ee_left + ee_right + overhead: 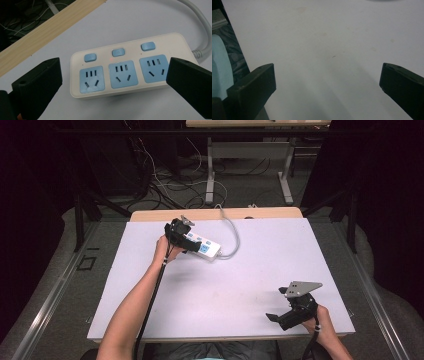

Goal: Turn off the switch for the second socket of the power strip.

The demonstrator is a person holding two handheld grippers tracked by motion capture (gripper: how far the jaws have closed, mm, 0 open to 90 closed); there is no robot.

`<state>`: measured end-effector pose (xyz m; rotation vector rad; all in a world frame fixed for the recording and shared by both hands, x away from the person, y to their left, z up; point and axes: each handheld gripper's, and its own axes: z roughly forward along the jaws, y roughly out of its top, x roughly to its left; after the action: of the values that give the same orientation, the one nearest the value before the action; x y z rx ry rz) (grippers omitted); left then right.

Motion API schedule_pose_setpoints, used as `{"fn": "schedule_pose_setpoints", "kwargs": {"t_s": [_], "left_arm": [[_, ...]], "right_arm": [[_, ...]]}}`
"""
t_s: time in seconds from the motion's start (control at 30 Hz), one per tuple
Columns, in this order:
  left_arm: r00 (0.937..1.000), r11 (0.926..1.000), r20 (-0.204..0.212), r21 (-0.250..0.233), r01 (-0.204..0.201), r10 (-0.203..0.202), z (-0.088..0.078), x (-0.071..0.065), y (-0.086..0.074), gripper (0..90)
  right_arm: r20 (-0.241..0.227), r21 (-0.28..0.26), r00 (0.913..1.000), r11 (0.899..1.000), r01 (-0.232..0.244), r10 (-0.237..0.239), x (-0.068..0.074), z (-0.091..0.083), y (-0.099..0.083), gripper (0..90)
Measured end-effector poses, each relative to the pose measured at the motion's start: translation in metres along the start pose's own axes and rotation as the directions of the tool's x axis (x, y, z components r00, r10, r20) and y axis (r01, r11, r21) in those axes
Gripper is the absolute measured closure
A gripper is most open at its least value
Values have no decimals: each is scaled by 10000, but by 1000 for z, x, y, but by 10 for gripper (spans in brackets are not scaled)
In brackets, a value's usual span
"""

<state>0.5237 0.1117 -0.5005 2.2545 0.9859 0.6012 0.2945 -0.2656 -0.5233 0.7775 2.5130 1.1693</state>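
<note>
The left gripper (113,82), jaws spread wide and holding nothing, hovers over the power strip (130,71), a smooth cream plastic block with three blue sockets lying at twelve o'clock on the white surface (260,265), its long axis spanning the jaws, while the right gripper (280,305), likewise released, idles at five o'clock.

Table (260,255) evenly and brightly lit from above, surroundings falling to near black; soft shadows lie beneath the arms; the strip (130,67) appears sharp; jaws blur at frame edges; right gripper view dim, greyish, with broad diffuse shadows.
</note>
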Motion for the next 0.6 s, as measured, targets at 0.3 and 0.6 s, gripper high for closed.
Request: {"fn": "schedule_pose_setpoints", "kwargs": {"t_s": [0.3,0.6], "left_arm": [[9993,9999,-350,-18,107,-108,10,6,4,19],[9993,9998,-302,42,212,-211,21,3,9,89]], "right_arm": [[-52,172,9999,9998,-113,114,1,0,0,1],[-55,144,10000,9999,-71,72,0,1,0,1]]}}
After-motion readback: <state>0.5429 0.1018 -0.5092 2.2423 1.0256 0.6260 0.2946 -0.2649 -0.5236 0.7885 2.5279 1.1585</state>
